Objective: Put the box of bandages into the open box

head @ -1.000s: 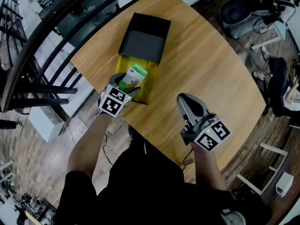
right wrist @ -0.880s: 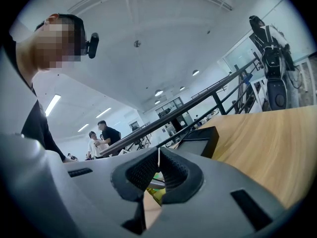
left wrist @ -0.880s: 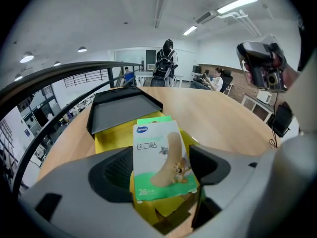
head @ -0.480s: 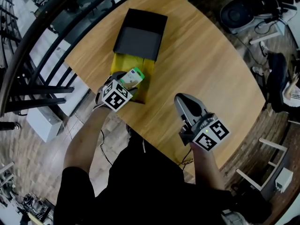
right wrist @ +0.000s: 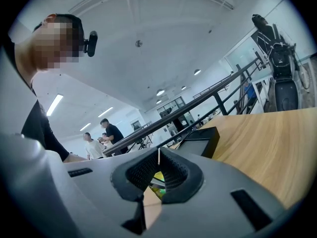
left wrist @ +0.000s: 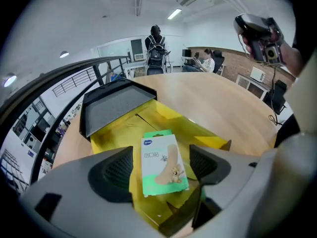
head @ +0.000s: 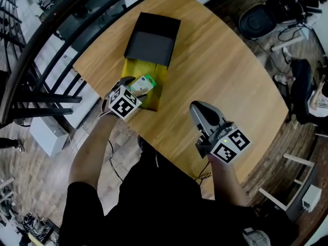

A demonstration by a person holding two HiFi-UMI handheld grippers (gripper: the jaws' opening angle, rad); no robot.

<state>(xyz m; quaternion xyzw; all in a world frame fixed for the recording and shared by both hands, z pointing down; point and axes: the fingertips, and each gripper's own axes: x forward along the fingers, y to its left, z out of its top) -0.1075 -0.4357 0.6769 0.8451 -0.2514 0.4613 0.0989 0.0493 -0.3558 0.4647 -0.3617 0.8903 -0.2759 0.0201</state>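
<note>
The white-and-green box of bandages (head: 143, 83) (left wrist: 162, 161) lies tilted inside the open yellow box (head: 155, 94) (left wrist: 113, 133). My left gripper (head: 135, 90) (left wrist: 161, 157) is open over the yellow box's near end. Its jaws stand on either side of the bandage box with narrow gaps. The yellow box's black lid (head: 152, 35) (left wrist: 115, 105) stands open at the far end. My right gripper (head: 199, 110) (right wrist: 158, 165) is shut and empty. It hovers above the table (head: 225, 70) near its front edge, to the right of the box. It also shows in the left gripper view, top right (left wrist: 257, 31).
The round wooden table's left edge runs close beside the yellow box, with a black railing (head: 46, 60) beyond it. Office chairs (head: 261, 19) stand on the floor at the right. People stand far off in the background (right wrist: 111, 133).
My left gripper has edged forward over the yellow box with the bandage box between its jaws, and the jaws now stand apart from it. The right gripper has barely moved.
</note>
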